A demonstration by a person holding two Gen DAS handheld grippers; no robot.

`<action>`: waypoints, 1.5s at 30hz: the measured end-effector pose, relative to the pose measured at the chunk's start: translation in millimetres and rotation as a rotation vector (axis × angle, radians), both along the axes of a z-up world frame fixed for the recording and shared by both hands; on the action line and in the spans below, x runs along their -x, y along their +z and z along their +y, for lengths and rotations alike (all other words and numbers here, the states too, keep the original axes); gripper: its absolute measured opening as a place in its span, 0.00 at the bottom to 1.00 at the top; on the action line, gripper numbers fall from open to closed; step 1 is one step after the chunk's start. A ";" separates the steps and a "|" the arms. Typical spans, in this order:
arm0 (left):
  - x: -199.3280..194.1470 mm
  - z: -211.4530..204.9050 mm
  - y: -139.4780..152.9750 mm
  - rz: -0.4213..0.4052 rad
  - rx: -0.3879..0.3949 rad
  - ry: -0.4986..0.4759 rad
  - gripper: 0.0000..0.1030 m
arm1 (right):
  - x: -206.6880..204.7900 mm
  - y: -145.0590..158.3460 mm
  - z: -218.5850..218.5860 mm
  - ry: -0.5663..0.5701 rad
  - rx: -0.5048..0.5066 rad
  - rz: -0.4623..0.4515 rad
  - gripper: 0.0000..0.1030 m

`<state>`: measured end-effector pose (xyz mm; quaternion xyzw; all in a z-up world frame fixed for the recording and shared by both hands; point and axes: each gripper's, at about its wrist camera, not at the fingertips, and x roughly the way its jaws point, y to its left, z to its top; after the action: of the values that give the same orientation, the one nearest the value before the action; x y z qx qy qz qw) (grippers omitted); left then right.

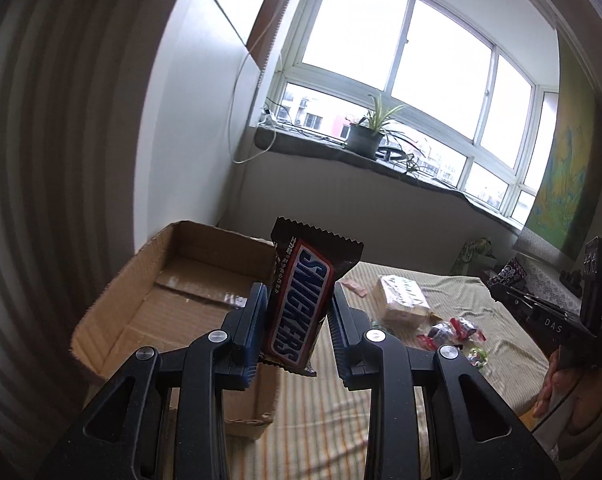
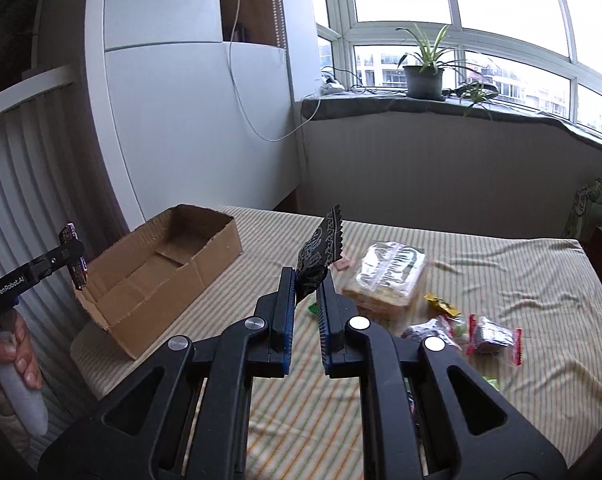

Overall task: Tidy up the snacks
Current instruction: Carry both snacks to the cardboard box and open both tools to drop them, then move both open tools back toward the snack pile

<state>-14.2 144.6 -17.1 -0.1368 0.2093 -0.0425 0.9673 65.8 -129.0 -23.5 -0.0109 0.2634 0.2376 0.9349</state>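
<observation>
My left gripper (image 1: 297, 300) is shut on a Snickers bar (image 1: 301, 300), held upright in the air by the near right corner of an open cardboard box (image 1: 141, 300). The box looks empty inside. My right gripper (image 2: 307, 280) is shut on a small black snack packet (image 2: 319, 252), held above the striped bed. In the right wrist view the left gripper (image 2: 75, 258) shows at the far left beside the box (image 2: 161, 276). In the left wrist view the right gripper (image 1: 501, 292) shows at the right edge.
Loose snacks lie on the striped bed sheet (image 2: 501, 272): a clear pack of crackers (image 2: 385, 280), a yellow wrapper (image 2: 441, 304), red-edged candy packets (image 2: 493, 336) and green sweets. A white cabinet, a hanging cable and a window sill with a potted plant (image 2: 425, 68) stand behind.
</observation>
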 end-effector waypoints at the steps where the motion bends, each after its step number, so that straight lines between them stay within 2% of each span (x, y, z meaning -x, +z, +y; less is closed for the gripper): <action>1: 2.0 9.0 -3.5 0.008 0.000 0.021 0.28 | -3.8 -3.1 15.3 0.031 0.004 0.011 0.10; 7: 14.1 55.4 -19.8 0.039 0.013 0.131 0.28 | -14.9 -16.3 112.4 0.239 0.007 0.049 0.11; 11: 12.8 72.4 -23.5 0.054 0.015 0.171 0.28 | -15.9 -21.1 161.5 0.345 0.002 0.061 0.10; 15: 4.1 76.5 -24.5 0.062 0.007 0.180 0.28 | -14.9 -24.7 189.8 0.402 0.008 0.063 0.10; 20: -12.1 73.2 -26.3 0.077 -0.009 0.165 0.28 | -18.2 -30.5 202.2 0.425 0.031 0.066 0.10; 23: -21.4 72.5 -29.7 0.091 -0.010 0.161 0.28 | -26.7 -41.9 213.0 0.428 0.084 0.095 0.12; 24: -23.6 72.4 -32.2 0.100 -0.013 0.162 0.28 | -28.7 -46.6 214.9 0.429 0.103 0.110 0.22; 25: -26.2 71.4 -35.0 0.116 -0.019 0.162 0.29 | -28.8 -47.7 212.3 0.421 0.100 0.106 0.39; 26: -28.3 70.4 -37.3 0.133 -0.028 0.165 0.34 | -26.3 -47.5 207.8 0.405 0.094 0.087 0.49; 27: -28.4 70.6 -39.1 0.140 -0.033 0.173 0.47 | -23.4 -46.9 203.5 0.382 0.095 0.064 0.60; 28: -26.5 70.7 -40.2 0.137 -0.036 0.187 0.56 | -20.6 -45.4 198.3 0.369 0.095 0.045 0.66; 29: -22.9 71.3 -40.5 0.129 -0.039 0.203 0.67 | -16.7 -44.1 194.0 0.363 0.087 0.031 0.67; 30: -20.0 72.1 -40.4 0.123 -0.039 0.216 0.69 | -13.4 -43.1 191.5 0.357 0.082 0.019 0.69; 35: -18.0 76.4 -35.0 0.133 -0.029 0.259 0.70 | 4.6 -37.9 189.4 0.340 0.107 -0.060 0.76; 37: -17.0 73.0 -27.2 0.128 -0.052 0.272 0.70 | 8.4 -34.0 187.6 0.332 0.095 -0.078 0.85; 43: 5.4 62.3 -5.9 0.070 -0.122 0.295 0.76 | 11.1 -26.1 180.2 0.291 0.054 -0.071 0.89; 45: 9.7 61.3 -2.5 0.059 -0.127 0.294 0.76 | 12.8 -25.2 179.3 0.282 0.062 -0.070 0.95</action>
<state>-23.9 205.9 -19.7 -0.1059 0.2177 0.1168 0.9632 53.0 50.3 -48.7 -0.0851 0.2335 0.3580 0.9001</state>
